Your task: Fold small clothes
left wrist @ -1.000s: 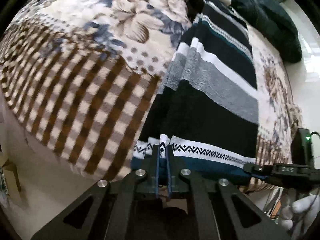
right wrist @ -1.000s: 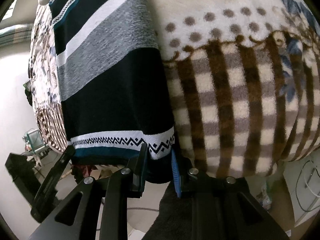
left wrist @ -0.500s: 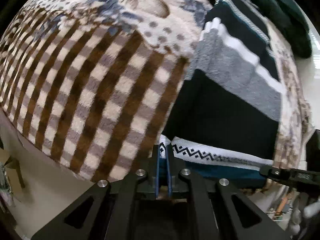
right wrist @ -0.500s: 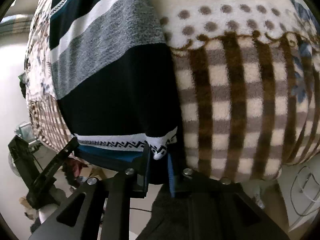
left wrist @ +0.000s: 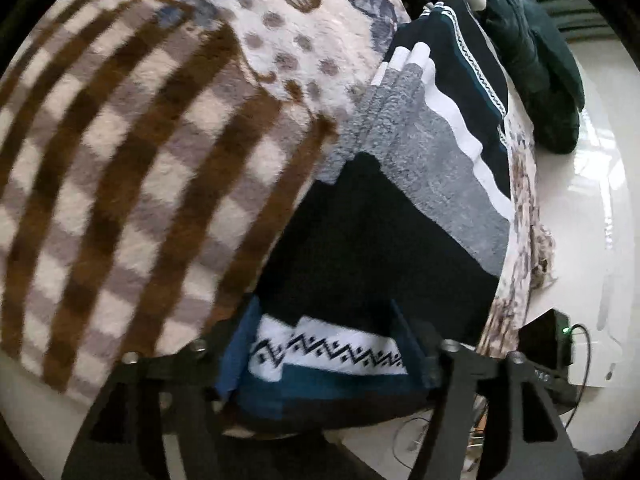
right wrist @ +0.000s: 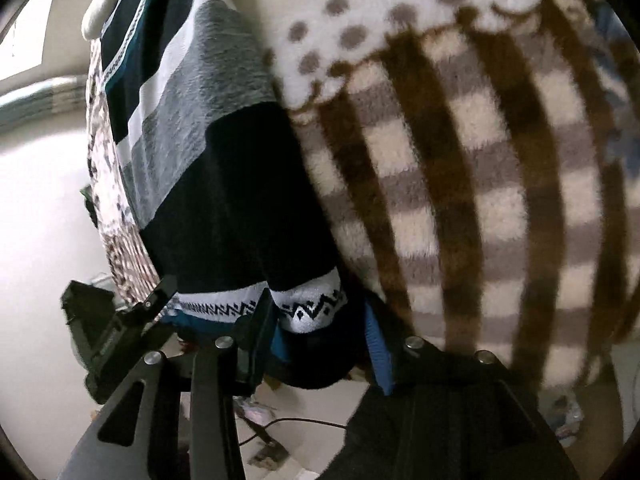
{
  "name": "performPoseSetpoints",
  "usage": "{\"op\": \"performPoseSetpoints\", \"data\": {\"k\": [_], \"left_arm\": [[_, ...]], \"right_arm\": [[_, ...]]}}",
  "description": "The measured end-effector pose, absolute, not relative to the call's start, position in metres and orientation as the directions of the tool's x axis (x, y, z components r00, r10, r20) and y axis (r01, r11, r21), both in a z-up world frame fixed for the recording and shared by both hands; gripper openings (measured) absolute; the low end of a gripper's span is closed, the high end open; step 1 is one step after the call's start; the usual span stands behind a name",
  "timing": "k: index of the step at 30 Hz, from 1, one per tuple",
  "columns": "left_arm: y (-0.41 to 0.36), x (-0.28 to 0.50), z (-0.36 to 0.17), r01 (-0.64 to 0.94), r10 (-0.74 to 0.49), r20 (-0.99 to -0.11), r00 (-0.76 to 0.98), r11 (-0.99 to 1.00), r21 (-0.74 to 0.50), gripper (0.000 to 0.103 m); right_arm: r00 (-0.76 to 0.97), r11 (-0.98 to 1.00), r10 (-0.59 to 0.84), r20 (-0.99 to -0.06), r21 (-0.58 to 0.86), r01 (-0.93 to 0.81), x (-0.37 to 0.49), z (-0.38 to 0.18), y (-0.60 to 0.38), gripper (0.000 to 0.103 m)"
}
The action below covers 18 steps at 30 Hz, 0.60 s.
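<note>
We release the sweater [left wrist: 400,240] hem onto the blanket [left wrist: 140,160]; both grippers' jaws are opening, hem between them, pads clear; left gripper [left wrist: 324,352] wide, right gripper [right wrist: 320,332] narrower; we judge that backing straight off avoids dragging the fold; knit is soft, banded in 3 shades with zigzag trim; blanket plush, checked.

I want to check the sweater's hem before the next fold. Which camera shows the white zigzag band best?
The left wrist view: the zigzag band runs wide and unblocked between the opening left gripper. The right wrist view shows only a shorter stretch, crossed by a finger of the opening right gripper.
</note>
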<state>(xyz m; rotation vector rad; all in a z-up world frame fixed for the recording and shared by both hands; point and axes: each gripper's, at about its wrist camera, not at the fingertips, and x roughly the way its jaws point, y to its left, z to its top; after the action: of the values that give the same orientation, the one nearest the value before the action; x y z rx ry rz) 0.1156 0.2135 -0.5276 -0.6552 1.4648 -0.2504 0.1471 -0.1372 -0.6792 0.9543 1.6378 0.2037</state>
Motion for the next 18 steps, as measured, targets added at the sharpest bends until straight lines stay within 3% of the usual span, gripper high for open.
{"op": "performPoseSetpoints", "data": {"k": [3, 4, 5, 6, 7, 18], "left_arm": [[0.206, 0.118, -0.522, -0.197, -0.527, -0.844, 0.102, 0.821, -0.536, 0.062], [0.204, 0.116, -0.52, -0.181, -0.51, -0.854, 0.098, 0.835, -0.519, 0.039], [0.193, 0.117, -0.52, -0.17, -0.496, -0.863, 0.095, 0.846, -0.504, 0.023], [0.193, 0.114, -0.516, -0.165, -0.514, -0.852, 0.098, 0.836, -0.523, 0.01], [0.192, 0.11, -0.511, -0.163, -0.515, -0.85, 0.111, 0.834, -0.527, 0.009], [0.192, 0.14, -0.405, -0.172, -0.591, -0.755, 0.283, 0.743, -0.646, 0.009]], "right_arm": [[0.034, 0.592, 0.719, -0.694, 0.638, 0.493, 0.142, -0.685, -0.142, 0.045], [0.04, 0.578, 0.731, -0.681, 0.65, 0.494, 0.14, -0.686, -0.143, 0.044], [0.049, 0.561, 0.743, -0.668, 0.66, 0.499, 0.139, -0.686, -0.144, 0.043], [0.053, 0.548, 0.753, -0.656, 0.669, 0.502, 0.138, -0.685, -0.145, 0.027], [0.058, 0.539, 0.759, -0.649, 0.676, 0.503, 0.137, -0.683, -0.146, 0.016], [0.207, 0.482, 0.792, -0.574, 0.796, 0.365, 0.164, -0.579, -0.161, 0.012]]}}
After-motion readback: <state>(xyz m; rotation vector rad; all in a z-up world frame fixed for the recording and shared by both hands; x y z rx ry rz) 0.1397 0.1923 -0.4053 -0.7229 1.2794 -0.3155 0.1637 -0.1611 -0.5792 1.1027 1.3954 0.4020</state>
